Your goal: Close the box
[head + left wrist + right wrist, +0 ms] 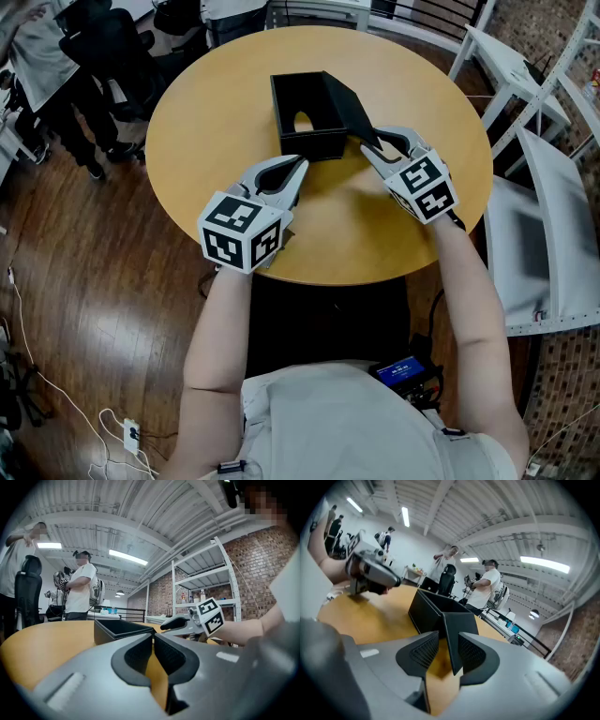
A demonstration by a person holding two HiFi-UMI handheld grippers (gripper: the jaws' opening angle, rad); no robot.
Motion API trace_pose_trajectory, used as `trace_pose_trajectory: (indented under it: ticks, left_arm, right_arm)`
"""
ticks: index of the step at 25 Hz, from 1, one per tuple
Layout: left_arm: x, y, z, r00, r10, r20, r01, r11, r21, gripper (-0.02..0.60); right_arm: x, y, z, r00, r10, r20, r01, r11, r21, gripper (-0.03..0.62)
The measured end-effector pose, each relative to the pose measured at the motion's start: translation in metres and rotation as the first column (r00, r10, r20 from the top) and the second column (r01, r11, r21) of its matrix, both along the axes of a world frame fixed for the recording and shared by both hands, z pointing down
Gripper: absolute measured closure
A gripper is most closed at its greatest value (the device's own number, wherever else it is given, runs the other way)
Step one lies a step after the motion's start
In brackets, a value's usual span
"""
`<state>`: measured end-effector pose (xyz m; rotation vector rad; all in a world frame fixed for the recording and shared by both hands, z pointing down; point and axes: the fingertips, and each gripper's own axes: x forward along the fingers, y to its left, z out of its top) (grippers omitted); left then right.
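A black open-topped box [305,117] stands on the round wooden table [206,122]. Its lid flap [352,105] sticks out to the right, raised at a slant. My right gripper [372,147] is at the flap's near tip, shut on it; in the right gripper view the flap [457,630] runs edge-on between the two pads, with the box [426,609] beyond. My left gripper [302,162] lies low just in front of the box's near left corner, shut with nothing held. From the left gripper view the box [117,631] is straight ahead and the right gripper [164,626] is to its right.
White chairs [544,234] stand close to the table's right side. People and a black office chair [94,47] are on the wooden floor at the far left. Metal shelving [201,588] lines a brick wall. A small device [401,370] with cables rests near my lap.
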<state>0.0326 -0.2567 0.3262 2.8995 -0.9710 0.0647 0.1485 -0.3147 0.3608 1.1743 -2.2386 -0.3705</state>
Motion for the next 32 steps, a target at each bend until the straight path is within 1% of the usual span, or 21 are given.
trace_pose_trajectory:
  ticks: [2,4,7,9,11,13,16,18,19,21,23,25,28,31,32]
  left_arm:
    - [0.004,0.004,-0.005,1.0,0.023,0.006,-0.023,1.0,0.006,0.534]
    - [0.006,0.007,-0.007,0.999,0.039,0.004,-0.039,0.999,0.007,0.531]
    - [0.004,0.008,-0.007,0.999,0.048,-0.002,-0.048,0.999,0.005,0.531]
    - [0.002,0.008,-0.008,0.999,0.052,-0.004,-0.052,0.999,0.006,0.531]
    - [0.0,0.009,-0.009,0.998,0.057,-0.013,-0.057,0.998,0.008,0.531]
    - [-0.002,0.009,-0.01,0.998,0.061,-0.021,-0.061,0.998,0.009,0.531]
    - [-0.003,0.009,-0.01,0.997,0.067,-0.028,-0.067,0.998,0.006,0.531]
    - [-0.003,0.01,-0.009,0.997,0.069,-0.032,-0.069,0.998,0.001,0.531]
    - [-0.002,0.011,-0.008,0.997,0.07,-0.033,-0.07,0.998,-0.001,0.531]
    - [-0.001,0.013,-0.006,0.997,0.073,-0.034,-0.073,0.997,-0.003,0.531]
    - [-0.001,0.015,-0.005,0.996,0.078,-0.035,-0.079,0.997,-0.004,0.531]
    - [-0.001,0.015,-0.004,0.996,0.082,-0.037,-0.083,0.997,-0.004,0.531]
    - [-0.002,0.017,-0.004,0.996,0.086,-0.04,-0.086,0.996,-0.004,0.531]
    - [-0.003,0.021,-0.004,0.995,0.09,-0.04,-0.091,0.996,-0.004,0.531]
    - [-0.003,0.022,-0.004,0.995,0.092,-0.042,-0.092,0.996,-0.003,0.531]
  right_arm:
    - [0.001,-0.011,0.012,0.994,0.007,-0.107,-0.008,1.0,-0.014,0.453]
    - [0.004,-0.02,0.025,0.978,0.013,-0.208,-0.019,0.999,-0.026,0.453]
    - [0.012,-0.03,0.043,0.932,0.029,-0.362,-0.045,0.998,-0.037,0.453]
    - [0.019,-0.035,0.051,0.898,0.042,-0.437,-0.068,0.997,-0.043,0.457]
    - [0.024,-0.04,0.055,0.883,0.058,-0.466,-0.086,0.995,-0.04,0.491]
    - [0.027,-0.041,0.051,0.88,0.078,-0.468,-0.099,0.995,-0.021,0.502]
    - [0.034,-0.042,0.035,0.867,0.121,-0.483,-0.113,0.993,0.045,0.52]
    - [0.038,-0.043,0.023,0.842,0.149,-0.518,-0.111,0.988,0.104,0.523]
    - [0.04,-0.042,0.017,0.823,0.165,-0.543,-0.107,0.985,0.137,0.525]
    - [0.042,-0.041,0.001,0.77,0.203,-0.604,-0.084,0.972,0.22,0.525]
    - [0.041,-0.04,-0.019,0.71,0.249,-0.659,-0.04,0.948,0.315,0.523]
    - [0.035,-0.039,-0.04,0.658,0.285,-0.698,0.014,0.921,0.389,0.513]
    - [0.022,-0.038,-0.061,0.579,0.326,-0.747,0.098,0.882,0.46,0.502]
    - [0.007,-0.035,-0.08,0.51,0.369,-0.777,0.179,0.838,0.516,0.464]
    - [0.002,-0.034,-0.087,0.494,0.384,-0.78,0.203,0.822,0.532,0.443]
